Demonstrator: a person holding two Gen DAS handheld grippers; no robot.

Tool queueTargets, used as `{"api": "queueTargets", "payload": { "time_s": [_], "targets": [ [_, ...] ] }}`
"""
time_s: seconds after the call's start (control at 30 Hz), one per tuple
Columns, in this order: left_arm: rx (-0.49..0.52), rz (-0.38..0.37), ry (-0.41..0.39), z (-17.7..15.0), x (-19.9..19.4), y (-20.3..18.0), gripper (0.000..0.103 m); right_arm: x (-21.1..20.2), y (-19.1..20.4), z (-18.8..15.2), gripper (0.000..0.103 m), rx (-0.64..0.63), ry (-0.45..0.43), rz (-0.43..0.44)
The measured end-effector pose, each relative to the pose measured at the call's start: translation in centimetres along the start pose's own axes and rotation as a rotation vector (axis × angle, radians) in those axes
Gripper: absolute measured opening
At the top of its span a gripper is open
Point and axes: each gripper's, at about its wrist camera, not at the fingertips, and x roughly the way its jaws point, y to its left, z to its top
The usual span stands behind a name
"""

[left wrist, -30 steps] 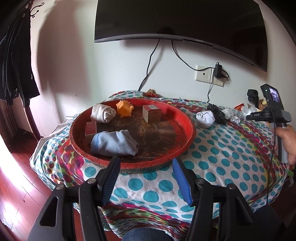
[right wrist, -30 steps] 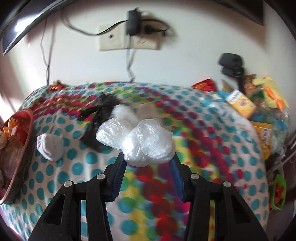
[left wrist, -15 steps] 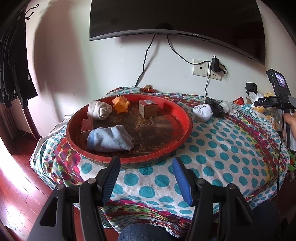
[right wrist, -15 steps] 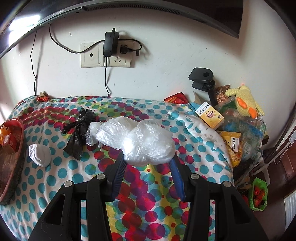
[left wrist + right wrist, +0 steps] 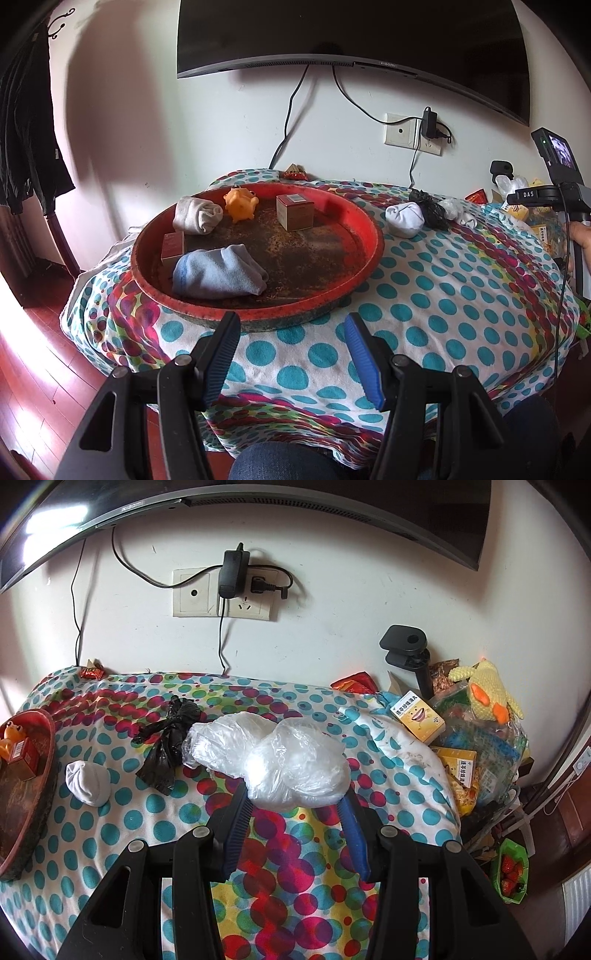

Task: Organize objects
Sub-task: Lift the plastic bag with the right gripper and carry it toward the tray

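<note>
The right gripper (image 5: 293,805) holds a crumpled clear plastic bag (image 5: 280,760) between its blue fingers (image 5: 238,821), which press in on the bag's lower, rounder lump from both sides. The bag is thin, wrinkled and cloudy white, bunched into two puffy lobes; the second lobe sticks out to the left past the fingers. It hangs above the counter (image 5: 122,823), which is covered with a cloth of teal, red and yellow dots. Below and left of it on the cloth lie a knotted black plastic bag (image 5: 168,746) and, further left, a balled white sock (image 5: 88,782), apart from each other. Snack boxes, packets and a yellow knitted toy (image 5: 487,694) are piled at the right edge of the counter. The left gripper (image 5: 291,325) hovers at the near rim of a round red tray (image 5: 369,236) with its fingers spread apart and nothing between them. In the tray sit a folded light blue sock (image 5: 218,273) at the front, a rolled grey sock (image 5: 197,216) at the back left, an orange toy (image 5: 242,203) beside it, and two small brown boxes, one near the back (image 5: 295,211) and one at the left edge (image 5: 173,248) touching the blue sock. A hand (image 5: 580,236) grips the right gripper's handle at the far right of the left view.
</note>
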Motion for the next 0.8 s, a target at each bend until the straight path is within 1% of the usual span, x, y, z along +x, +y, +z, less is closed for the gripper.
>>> {"api": "queueTargets", "payload": {
  "time_s": [0.2, 0.4, 0.6, 0.8],
  "targets": [
    [0.0, 0.001, 0.005, -0.1, 0.0, -0.2, 0.06, -0.4, 1.0, 0.0, 0.044, -0.008, -0.004, 0.018],
    [0.001, -0.002, 0.016, -0.1, 0.2, -0.2, 0.06, -0.8, 3.4, -0.2, 0.044, -0.035, -0.006, 0.061],
    [-0.012, -0.002, 0.02, -0.1, 0.5, 0.1, 0.06, -0.9, 7.5, -0.3, 0.044, -0.073, -0.006, 0.124],
    [-0.032, -0.008, 0.026, -0.1, 0.7, 0.7, 0.06, -1.3, 13.8, -0.2, 0.045, -0.14, -0.009, 0.209]
  ]
}}
